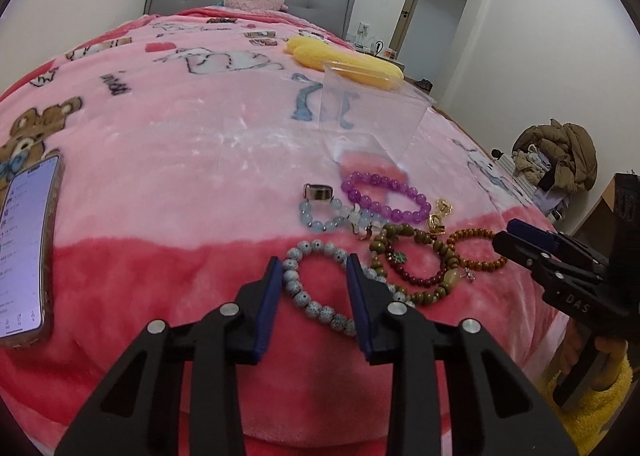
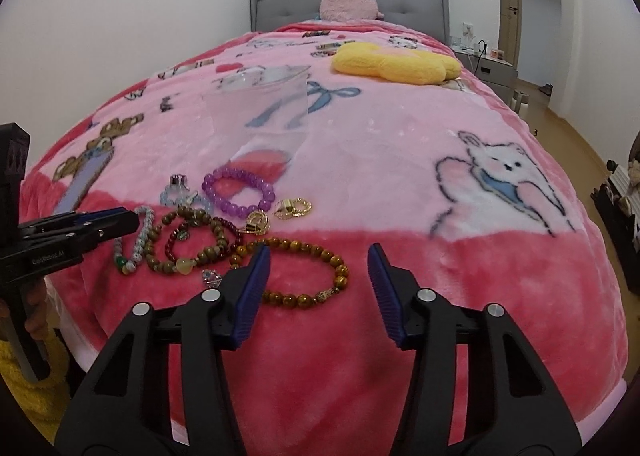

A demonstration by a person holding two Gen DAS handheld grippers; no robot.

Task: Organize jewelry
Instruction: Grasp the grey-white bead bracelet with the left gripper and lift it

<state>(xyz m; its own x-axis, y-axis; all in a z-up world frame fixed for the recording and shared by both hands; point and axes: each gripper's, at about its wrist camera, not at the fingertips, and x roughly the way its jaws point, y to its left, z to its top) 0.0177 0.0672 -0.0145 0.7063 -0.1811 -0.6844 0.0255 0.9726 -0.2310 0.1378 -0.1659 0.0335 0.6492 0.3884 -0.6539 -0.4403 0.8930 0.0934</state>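
Observation:
Several bead bracelets lie in a cluster on the pink blanket near the bed's front edge. My left gripper (image 1: 314, 270) is open, its fingers on either side of part of a grey speckled bracelet (image 1: 304, 298). Beyond it lie a pale blue bracelet (image 1: 320, 218), a purple bracelet (image 1: 386, 196), a metal ring (image 1: 318, 192), gold charms (image 1: 438, 216) and olive and dark red bracelets (image 1: 416, 260). My right gripper (image 2: 320, 260) is open, over a brown-gold bracelet (image 2: 316, 276). A clear plastic box (image 1: 372, 116) stands behind the jewelry; it also shows in the right wrist view (image 2: 260, 112).
A phone (image 1: 24, 252) with its screen lit lies on the blanket at the left. A yellow plush cushion (image 2: 396, 60) lies further up the bed, a pink plush (image 2: 350, 2) at the grey headboard. A nightstand and doorway are at the right.

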